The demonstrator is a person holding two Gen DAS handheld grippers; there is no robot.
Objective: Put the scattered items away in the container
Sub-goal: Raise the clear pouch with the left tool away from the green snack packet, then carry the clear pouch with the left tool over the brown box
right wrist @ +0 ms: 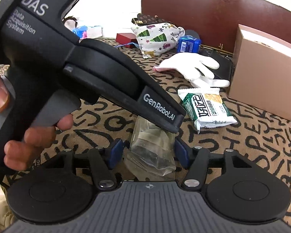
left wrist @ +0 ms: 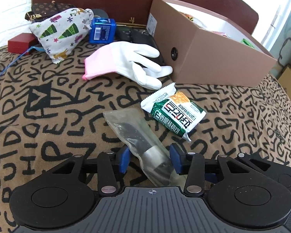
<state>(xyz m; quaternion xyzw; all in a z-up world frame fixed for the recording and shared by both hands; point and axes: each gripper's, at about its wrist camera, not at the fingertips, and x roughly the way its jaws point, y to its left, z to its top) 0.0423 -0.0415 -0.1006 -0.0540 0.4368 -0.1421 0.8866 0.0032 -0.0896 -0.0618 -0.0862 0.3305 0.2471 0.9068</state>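
Patterned brown blanket with black lettering, cluttered; both grippers at one clear plastic pouch.

Left wrist view, bottom centre: left gripper (left wrist: 149, 160) straddles the clear pouch (left wrist: 137, 141) holding a dark brush-like item; jaws apart, pads not pressing it. Right wrist view, bottom centre: right gripper (right wrist: 149, 154) brackets the same pouch (right wrist: 151, 155), pads clear of it; a hand (right wrist: 28, 136) at left holds the other gripper's handle. Mid-frame, right of centre: green-white snack packet (left wrist: 172, 114). Beyond it: white glove (left wrist: 129, 62) with pink cuff, fingertips touching the open cardboard box (left wrist: 209, 58), upper right. Upper left: printed drawstring bag (left wrist: 61, 33), blue box (left wrist: 101, 30), red case (left wrist: 22, 43).
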